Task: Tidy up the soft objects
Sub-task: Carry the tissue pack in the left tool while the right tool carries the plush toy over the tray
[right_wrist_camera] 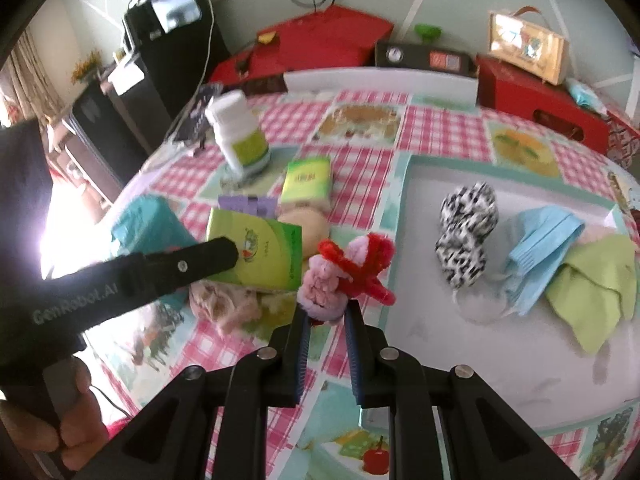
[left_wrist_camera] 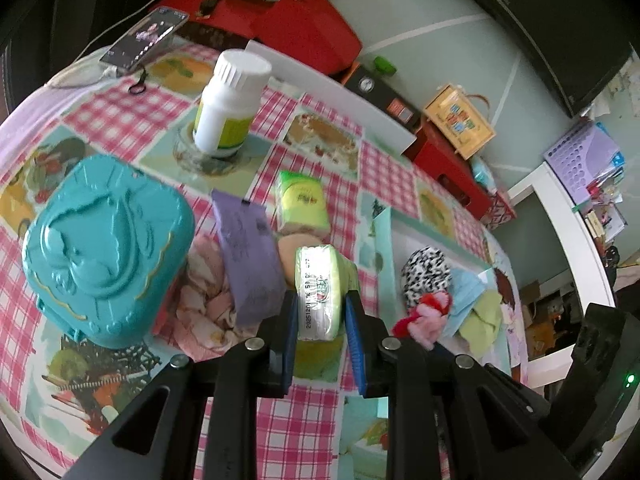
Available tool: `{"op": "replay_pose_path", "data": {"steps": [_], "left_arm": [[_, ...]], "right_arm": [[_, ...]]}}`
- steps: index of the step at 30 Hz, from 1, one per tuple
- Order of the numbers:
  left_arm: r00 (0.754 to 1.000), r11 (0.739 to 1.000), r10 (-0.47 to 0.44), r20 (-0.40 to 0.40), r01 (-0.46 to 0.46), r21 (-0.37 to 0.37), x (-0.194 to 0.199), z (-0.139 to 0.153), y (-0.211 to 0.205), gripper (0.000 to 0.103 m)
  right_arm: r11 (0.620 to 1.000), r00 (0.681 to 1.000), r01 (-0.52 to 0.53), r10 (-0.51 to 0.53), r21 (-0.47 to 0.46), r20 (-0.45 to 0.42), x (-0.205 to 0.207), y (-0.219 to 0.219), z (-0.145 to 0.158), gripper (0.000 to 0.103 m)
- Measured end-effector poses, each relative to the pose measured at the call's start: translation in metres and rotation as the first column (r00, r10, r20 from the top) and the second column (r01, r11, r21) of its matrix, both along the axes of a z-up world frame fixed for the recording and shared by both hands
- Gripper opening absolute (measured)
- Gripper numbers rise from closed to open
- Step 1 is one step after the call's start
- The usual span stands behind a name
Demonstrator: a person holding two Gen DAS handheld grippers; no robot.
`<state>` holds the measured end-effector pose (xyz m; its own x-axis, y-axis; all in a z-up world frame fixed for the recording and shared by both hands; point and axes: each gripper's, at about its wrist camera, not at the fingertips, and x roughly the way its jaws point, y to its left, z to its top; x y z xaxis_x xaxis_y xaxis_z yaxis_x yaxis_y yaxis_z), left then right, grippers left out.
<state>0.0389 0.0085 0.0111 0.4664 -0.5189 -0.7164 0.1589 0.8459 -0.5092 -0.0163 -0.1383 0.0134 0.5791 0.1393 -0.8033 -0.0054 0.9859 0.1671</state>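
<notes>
The bench [right_wrist_camera: 440, 128], under a pink checked cloth, carries a shallow white tray [right_wrist_camera: 520, 360] already holding a zebra-print piece [right_wrist_camera: 466, 236], a blue mask [right_wrist_camera: 540, 236] and a green cloth [right_wrist_camera: 596, 284]. The left hand-held gripper [left_wrist_camera: 322, 304] is clamped narrowly on a green tissue pack [left_wrist_camera: 320, 292]; the right hand-held gripper [right_wrist_camera: 326, 316] pinches a pink-and-red fuzzy toy [right_wrist_camera: 340, 276], lifted just left of the tray. Both should go over the tray rim before letting go, low and clear of the pile. The left unit reads "GenRobot.AI"; the pack's date stamp seems to start "2025".
</notes>
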Motion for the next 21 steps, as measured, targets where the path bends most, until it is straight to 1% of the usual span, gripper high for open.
{"op": "replay_pose_path", "data": {"steps": [4, 7, 10, 11, 13, 16, 19, 21], "left_arm": [[0.997, 1.0, -0.001, 0.078, 0.002, -0.015, -0.004, 0.016, -0.001, 0.023], [0.99, 0.999, -0.011, 0.138, 0.016, -0.033, -0.009, 0.027, -0.003, 0.023], [0.981, 0.998, -0.026, 0.193, 0.038, -0.055, -0.013, 0.038, -0.008, 0.023], [0.978, 0.997, -0.033, 0.208, 0.048, -0.064, -0.014, 0.041, -0.011, 0.023], [0.973, 0.995, -0.047, 0.227, 0.067, -0.08, -0.016, 0.045, -0.016, 0.023], [0.969, 0.99, -0.077, 0.236, 0.103, -0.098, -0.017, 0.049, -0.028, 0.023], [0.964, 0.985, -0.113, 0.241, 0.14, -0.097, -0.02, 0.051, -0.042, 0.023], [0.959, 0.98, -0.144, 0.243, 0.172, -0.099, -0.023, 0.052, -0.055, 0.023]], "right_arm": [[0.998, 0.996, 0.061, -0.059, -0.027, 0.06, -0.004, -0.01, 0.018, 0.019], [0.995, 0.991, 0.101, -0.098, -0.028, 0.093, -0.008, -0.02, 0.029, 0.019], [0.985, 0.983, 0.147, -0.135, -0.088, 0.125, -0.013, -0.028, 0.039, 0.019], [0.983, 0.98, 0.159, -0.146, -0.096, 0.133, -0.015, -0.031, 0.041, 0.019], [0.977, 0.973, 0.192, -0.177, -0.092, 0.147, -0.02, -0.043, 0.048, 0.019], [0.965, 0.96, 0.243, -0.224, -0.099, 0.168, -0.027, -0.061, 0.055, 0.019], [0.944, 0.943, 0.302, -0.275, -0.13, 0.189, -0.035, -0.08, 0.062, 0.019], [0.932, 0.931, 0.337, -0.309, -0.135, 0.195, -0.04, -0.091, 0.065, 0.019]]}}
